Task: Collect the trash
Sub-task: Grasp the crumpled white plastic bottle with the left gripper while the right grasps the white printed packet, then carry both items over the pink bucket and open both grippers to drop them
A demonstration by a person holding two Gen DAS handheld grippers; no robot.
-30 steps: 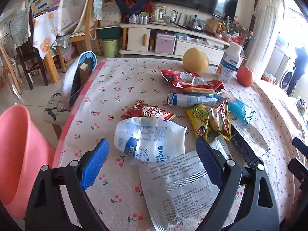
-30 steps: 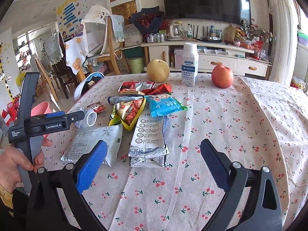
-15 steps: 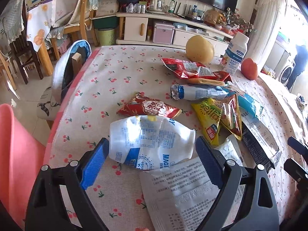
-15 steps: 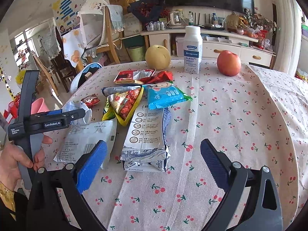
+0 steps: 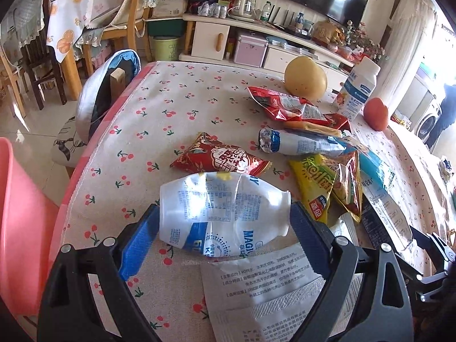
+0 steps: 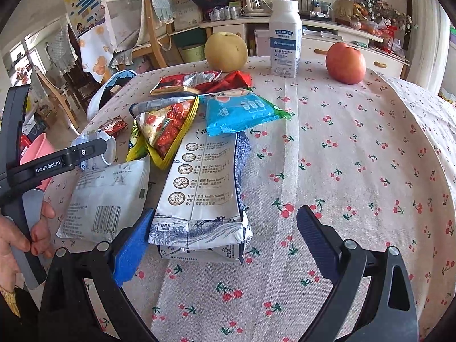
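Observation:
A crushed white and blue plastic bottle [image 5: 222, 213] lies on the cherry-print tablecloth [image 5: 159, 119]. My left gripper [image 5: 223, 222] is open, its blue pads on either side of the bottle. A flat white pouch [image 5: 265, 293] lies just under it. A tall white and blue milk-powder bag [image 6: 208, 182] lies on the table; my right gripper [image 6: 225, 236] is open, its left pad beside the bag's near end. A pile of wrappers sits beyond: red [image 5: 219, 156], yellow [image 5: 316, 182], blue [image 6: 239, 111].
A pink bin [image 5: 20, 222] stands left of the table, below its edge. A yellow pear [image 6: 226, 48], a white bottle [image 6: 285, 40] and a red apple [image 6: 346, 62] stand at the far side. A chair back [image 5: 114, 85] sits against the left edge.
Both grippers have moved forward and lower. The left one now straddles the crushed bottle; the right one has come up to the near end of the milk-powder bag.

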